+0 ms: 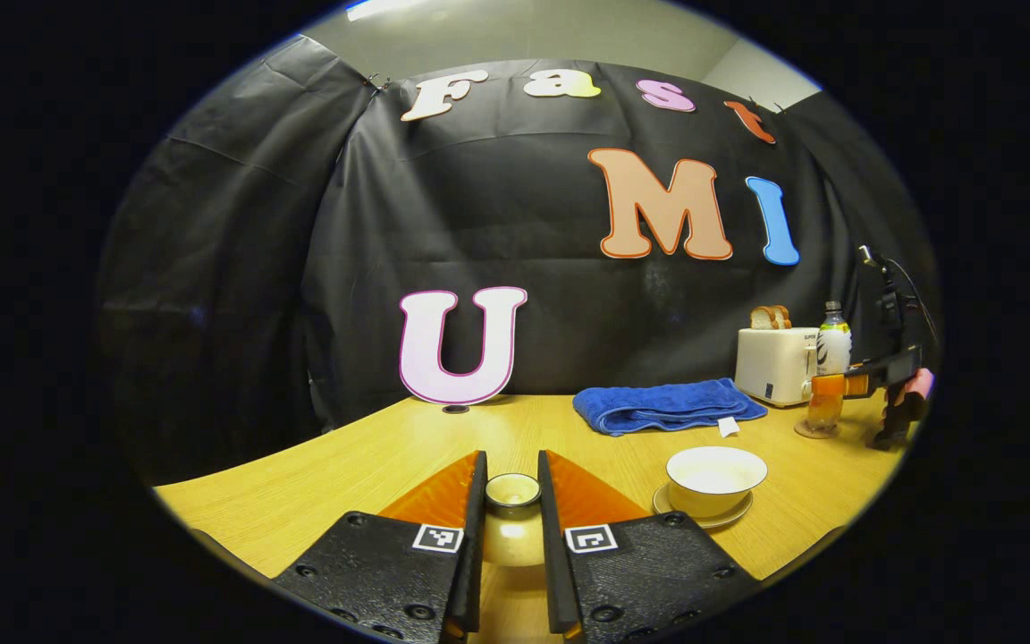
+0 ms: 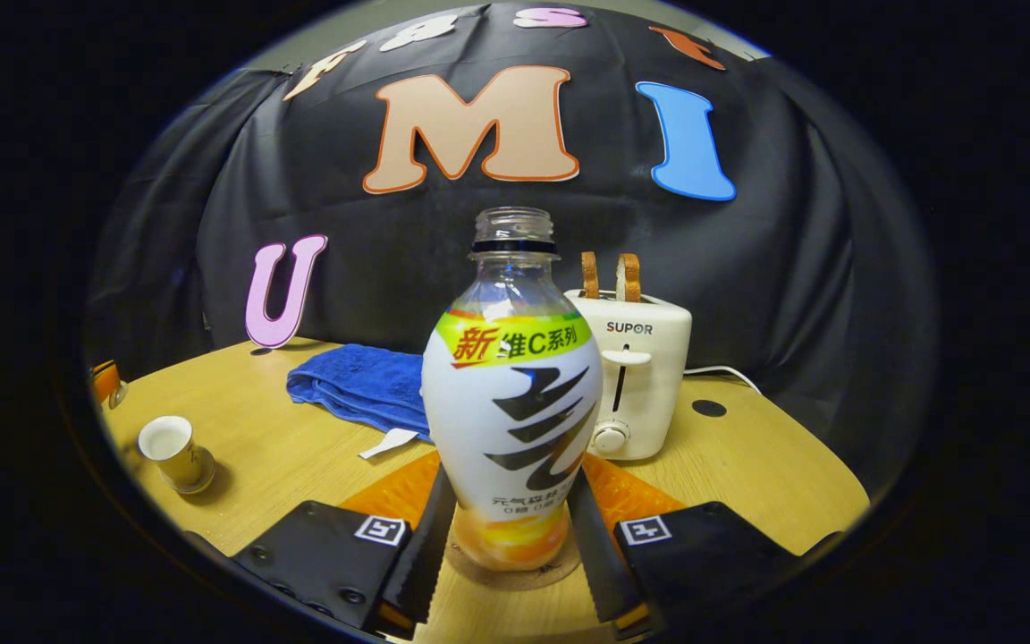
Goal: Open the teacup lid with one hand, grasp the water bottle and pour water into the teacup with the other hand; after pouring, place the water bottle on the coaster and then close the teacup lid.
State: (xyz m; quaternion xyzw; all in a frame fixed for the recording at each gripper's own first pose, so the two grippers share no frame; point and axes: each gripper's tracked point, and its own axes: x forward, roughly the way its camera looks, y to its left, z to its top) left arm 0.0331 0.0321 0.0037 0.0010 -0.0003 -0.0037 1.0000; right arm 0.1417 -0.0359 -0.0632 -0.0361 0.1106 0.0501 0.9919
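Two grippers are at work on the wooden table (image 1: 336, 447). In the left gripper view, the left gripper (image 1: 512, 501) has the teacup lid (image 1: 512, 494) between its fingers, knob up; the fingers sit close against its sides and seem to pinch it, holding it off to the side, probably so the teacup (image 1: 715, 481) stays uncovered. That cup stands open on its saucer (image 1: 703, 519) near the front edge, just beside the left gripper's fingers.

In the right gripper view, the right gripper (image 2: 511, 528) has the uncapped water bottle (image 2: 512, 402) upright between its fingers, low on the body. Both fingers lie against its sides, though whether they press or are only set around it I cannot tell. The bottle's base rests on a round coaster (image 2: 560, 572), so the pouring looks finished and the bottle set down. Behind it stand a toaster (image 2: 631, 376) holding bread slices (image 2: 609, 273), toward the back edge, and a folded blue towel (image 2: 358, 385).

What seems left is freeing the bottle and returning the lid to the cup.
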